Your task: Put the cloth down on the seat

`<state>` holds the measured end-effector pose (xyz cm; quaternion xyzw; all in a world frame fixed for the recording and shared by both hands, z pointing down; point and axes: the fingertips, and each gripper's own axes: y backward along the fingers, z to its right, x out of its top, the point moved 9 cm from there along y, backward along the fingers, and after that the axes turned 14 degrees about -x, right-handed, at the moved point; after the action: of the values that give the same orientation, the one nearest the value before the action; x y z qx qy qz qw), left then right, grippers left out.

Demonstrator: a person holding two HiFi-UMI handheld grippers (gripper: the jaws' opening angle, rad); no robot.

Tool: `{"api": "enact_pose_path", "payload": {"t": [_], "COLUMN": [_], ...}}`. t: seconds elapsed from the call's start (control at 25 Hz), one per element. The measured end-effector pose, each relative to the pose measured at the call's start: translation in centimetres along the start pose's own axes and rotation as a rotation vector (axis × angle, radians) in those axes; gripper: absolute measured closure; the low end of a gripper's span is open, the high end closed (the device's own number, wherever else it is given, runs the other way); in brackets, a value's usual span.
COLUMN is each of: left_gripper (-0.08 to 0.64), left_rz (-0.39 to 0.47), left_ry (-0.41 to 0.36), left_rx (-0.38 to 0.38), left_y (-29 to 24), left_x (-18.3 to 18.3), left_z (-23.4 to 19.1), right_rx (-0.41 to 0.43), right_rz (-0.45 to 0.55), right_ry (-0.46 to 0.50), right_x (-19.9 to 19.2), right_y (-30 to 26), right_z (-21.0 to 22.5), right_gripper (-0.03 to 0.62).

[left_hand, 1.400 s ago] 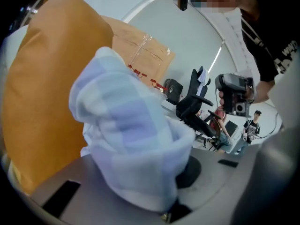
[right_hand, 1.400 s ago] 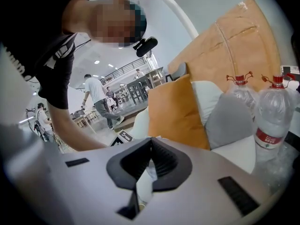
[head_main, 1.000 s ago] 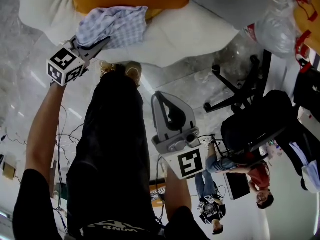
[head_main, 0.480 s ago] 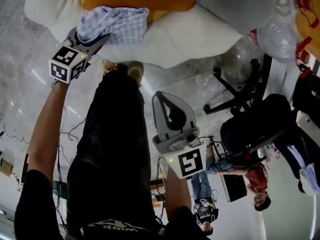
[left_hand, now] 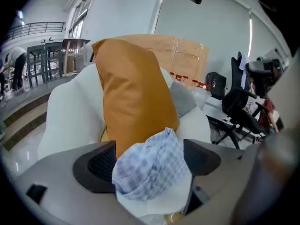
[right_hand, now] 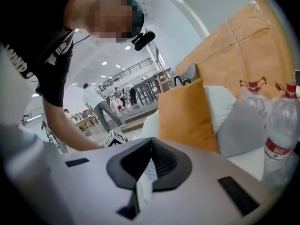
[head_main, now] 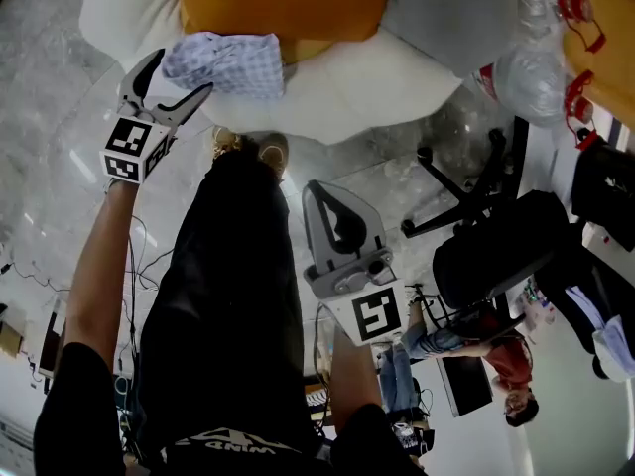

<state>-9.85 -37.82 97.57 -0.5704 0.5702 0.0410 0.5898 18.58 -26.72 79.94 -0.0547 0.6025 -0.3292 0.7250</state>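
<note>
White seat (head_main: pixel 377 77) | cloth (head_main: pixel 223 62) rests at 12 o'clock of left gripper (head_main: pixel 179 74) | jaws opening, cloth loose between | back out straight, no snag | right gripper (head_main: pixel 319 191) closed, empty

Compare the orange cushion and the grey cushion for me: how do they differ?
The orange cushion is bright and stands upright right behind the checked cloth; the grey cushion is dull and sits beside it, partly hidden, clear of the cloth. Both rest on the white seat.
</note>
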Motion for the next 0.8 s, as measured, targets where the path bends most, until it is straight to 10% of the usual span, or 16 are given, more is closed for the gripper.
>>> {"api": "enact_pose_path", "payload": {"t": [0.2,0.48,0.8], "left_gripper": [0.128,0.512,0.554], "left_rz": [-0.002,0.151,0.248], "left_ry": [0.042,0.006,-0.048], "left_rx": [-0.078,-0.124,-0.175], "left_y": [1.5,6.2,16.1], "left_x": [2.6,9.5,19.6], "left_z": [2.0,7.1,12.1], "right_rx": [0.015,0.057,0.084], "right_rz": [0.019,0.018,0.061], "right_ry": [0.025,0.057,0.067], "right_x": [2.4,6.1,15.5], "right_y": [1.1,4.6,8.5], "right_z": [-1.2,-3.2,-6.8], "right_gripper": [0.572,0.572,0.572]}}
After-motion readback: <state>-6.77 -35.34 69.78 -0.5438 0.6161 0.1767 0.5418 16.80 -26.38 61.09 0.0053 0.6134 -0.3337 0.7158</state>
